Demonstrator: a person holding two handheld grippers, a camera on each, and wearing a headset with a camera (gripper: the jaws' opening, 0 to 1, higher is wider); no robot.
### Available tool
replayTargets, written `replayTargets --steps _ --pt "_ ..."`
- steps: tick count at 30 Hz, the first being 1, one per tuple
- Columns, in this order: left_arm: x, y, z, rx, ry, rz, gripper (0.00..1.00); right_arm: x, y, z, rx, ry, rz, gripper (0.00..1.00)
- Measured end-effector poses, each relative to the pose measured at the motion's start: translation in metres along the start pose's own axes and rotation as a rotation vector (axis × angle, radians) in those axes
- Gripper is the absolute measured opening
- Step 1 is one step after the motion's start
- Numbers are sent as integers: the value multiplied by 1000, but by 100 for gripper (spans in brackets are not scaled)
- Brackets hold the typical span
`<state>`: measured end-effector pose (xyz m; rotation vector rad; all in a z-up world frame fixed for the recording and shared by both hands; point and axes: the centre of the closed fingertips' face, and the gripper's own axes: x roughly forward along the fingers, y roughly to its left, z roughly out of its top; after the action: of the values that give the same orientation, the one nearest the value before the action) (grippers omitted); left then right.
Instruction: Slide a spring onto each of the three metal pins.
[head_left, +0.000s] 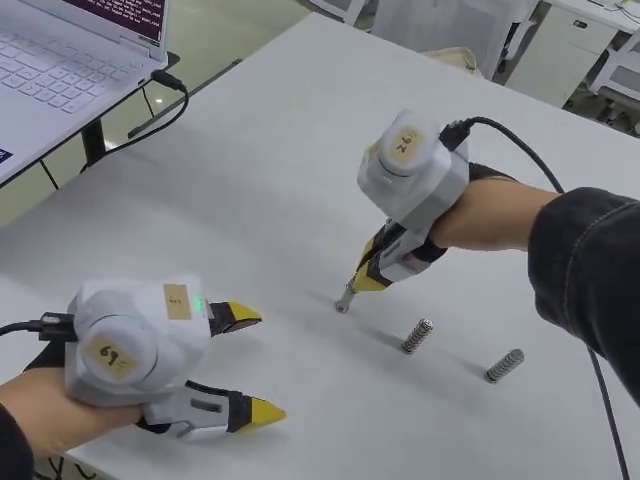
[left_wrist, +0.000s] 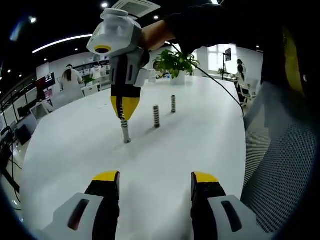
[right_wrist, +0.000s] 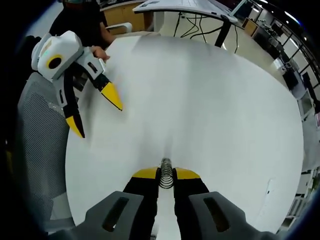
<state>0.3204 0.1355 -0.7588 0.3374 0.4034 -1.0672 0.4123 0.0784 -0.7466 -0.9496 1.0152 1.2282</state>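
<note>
The right tool (head_left: 362, 283) is clenched on a spring (right_wrist: 166, 179), its yellow-tipped jaws nearly together with the coil pinched between them. In the left gripper view the spring pokes out just below those tips and sits over the top of a metal pin (left_wrist: 126, 136), which stands on the white desk (head_left: 250, 180) with its lower part bare beneath the coil. A second spring (head_left: 418, 336) and a third spring (head_left: 505, 365) stand upright on the desk near the pin; whether pins sit inside them cannot be told. The left tool (head_left: 256, 362) hovers low over the desk, well apart from the pin. It is released, with its jaws spread wide and nothing between them.
</note>
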Motion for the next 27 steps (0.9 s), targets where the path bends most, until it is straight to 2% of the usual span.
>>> replayTargets --steps 12,27 --pt "-2 -1 -2 -5 2 3 52 11 17 -2 -10 27 43 8" --pt "-2 -1 -1 -5 -2 0 51 26 30 -11 -27 67 82 8"
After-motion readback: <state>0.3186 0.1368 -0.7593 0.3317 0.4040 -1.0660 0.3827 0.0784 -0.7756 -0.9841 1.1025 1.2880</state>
